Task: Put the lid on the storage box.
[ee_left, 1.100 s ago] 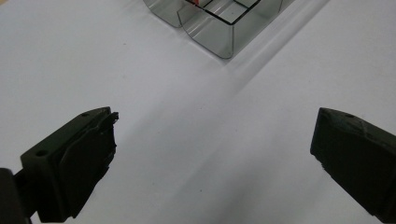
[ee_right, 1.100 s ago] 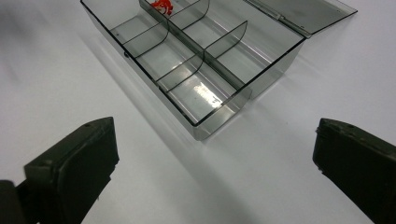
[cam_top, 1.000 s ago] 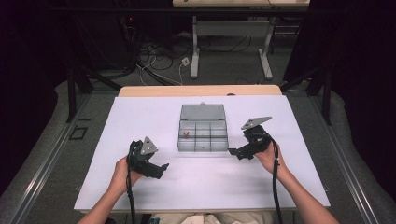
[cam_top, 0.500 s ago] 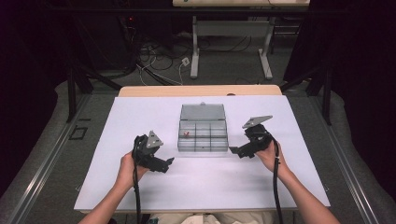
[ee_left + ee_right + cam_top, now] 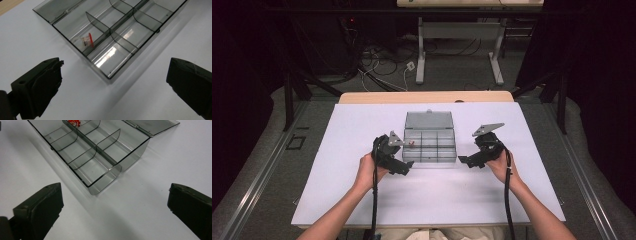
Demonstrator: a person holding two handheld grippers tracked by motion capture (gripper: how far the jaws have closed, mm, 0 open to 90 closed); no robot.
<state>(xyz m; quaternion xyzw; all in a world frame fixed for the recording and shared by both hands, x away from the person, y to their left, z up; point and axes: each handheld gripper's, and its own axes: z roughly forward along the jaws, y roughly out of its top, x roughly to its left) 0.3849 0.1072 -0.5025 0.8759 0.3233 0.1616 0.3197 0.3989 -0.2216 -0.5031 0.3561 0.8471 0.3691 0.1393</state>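
A clear grey compartment box lies open mid-table, its lid folded back flat. One small red and clear part rests in the far left compartment, also seen as a red speck from above. My left gripper sits at the box's near left corner, jaws wide apart and empty. My right gripper is at the near right corner, also open and empty. The box's near corner lies just ahead of its jaws.
The white table top spreads around the box, with a wooden strip along its far edge. Beyond it stand desk legs and loose cables on the floor.
My left gripper has moved right and forward, from the open table up to the box's near left corner. The right gripper has barely shifted.
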